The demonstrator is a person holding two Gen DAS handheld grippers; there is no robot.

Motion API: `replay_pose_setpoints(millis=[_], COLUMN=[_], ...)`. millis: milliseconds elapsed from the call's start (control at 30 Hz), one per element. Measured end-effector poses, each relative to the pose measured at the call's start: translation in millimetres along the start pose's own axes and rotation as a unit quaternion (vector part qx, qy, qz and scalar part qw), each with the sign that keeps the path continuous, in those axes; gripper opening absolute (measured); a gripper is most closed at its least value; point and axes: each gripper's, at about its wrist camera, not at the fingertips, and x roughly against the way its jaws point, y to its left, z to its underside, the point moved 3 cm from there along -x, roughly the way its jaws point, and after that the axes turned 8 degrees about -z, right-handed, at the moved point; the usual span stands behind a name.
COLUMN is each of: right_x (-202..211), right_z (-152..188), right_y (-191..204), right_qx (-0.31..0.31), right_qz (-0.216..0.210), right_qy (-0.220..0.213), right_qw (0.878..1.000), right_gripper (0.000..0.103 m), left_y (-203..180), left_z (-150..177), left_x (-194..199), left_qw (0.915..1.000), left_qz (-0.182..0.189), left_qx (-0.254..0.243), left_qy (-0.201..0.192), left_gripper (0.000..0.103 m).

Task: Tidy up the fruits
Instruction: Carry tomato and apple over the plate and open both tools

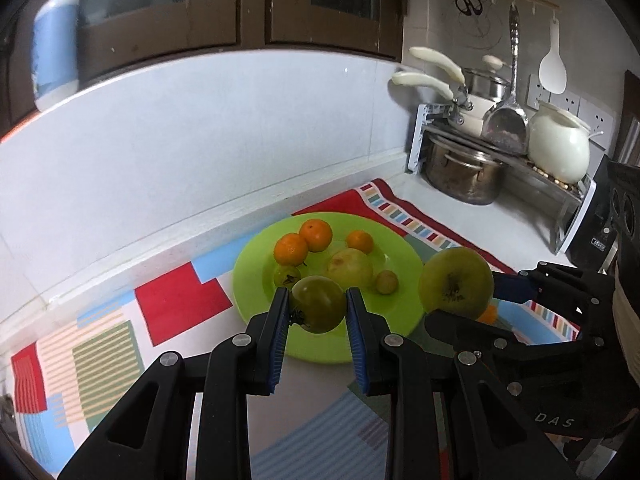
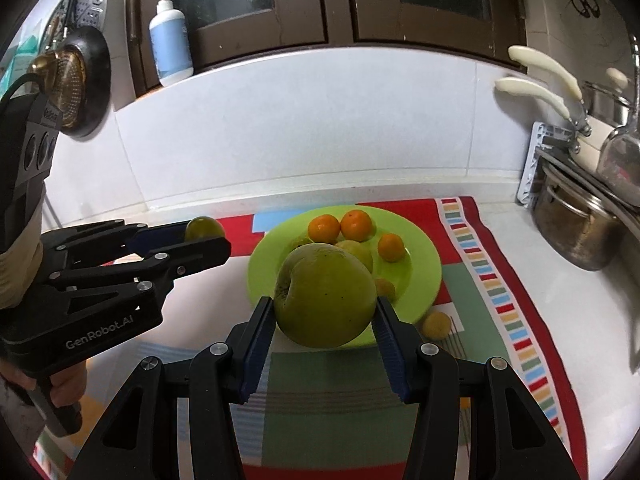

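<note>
My left gripper (image 1: 318, 304) is shut on a small green tomato (image 1: 318, 309), held above the near rim of the lime-green plate (image 1: 404, 292). My right gripper (image 2: 325, 314) is shut on a large green apple (image 2: 325, 294), also over the plate's (image 2: 424, 276) near side. In the left wrist view the apple (image 1: 456, 281) hangs at the plate's right edge; in the right wrist view the tomato (image 2: 204, 227) shows left of the plate. On the plate lie three oranges (image 1: 316, 235), a pale green apple (image 1: 350, 268) and small green fruits (image 1: 386, 282).
A small orange fruit (image 2: 437, 325) lies on the patterned cloth (image 2: 516, 292) right of the plate. A rack with pots (image 1: 464, 176) and a white jug (image 1: 560, 146) stands at the back right. A soap bottle (image 2: 170, 40) sits on the sill.
</note>
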Motion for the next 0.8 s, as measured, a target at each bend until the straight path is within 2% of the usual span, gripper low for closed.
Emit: replay_pose_setpoints(millis=[433,700,733,800], right_x=[-56.9,-77.6,-79.4,-83.2], right_z=[6.1,8.7,8.9,9.2], right_y=[-14.4,-20.6,-20.9,-21.4], right_qx=[-0.009,-0.013,-0.014,-0.016], right_qz=[0.0,-0.002,-0.003,-0.004], right_qy=[0.039,0.056,0.058,0.063], right_qw=[0.999,0.998,0.998,0.998], right_gripper=[0.051,0.051,0.051,0.051], left_y=[12.4,14.2,15.1,16.7], left_z=[6.9,12.1,12.6,12.2], left_x=[-67.4,-90.8,-92.8,-93.4], left_qw=[0.9991,0.9982,0.9981,0.998], left_qz=[0.022,0.032,0.033,0.031], left_qx=[-0.009,-0.006,-0.004,0.001], left_qy=[0.035,0.051,0.053,0.056], left_gripper=[0.028,0.028,0.03,0.041])
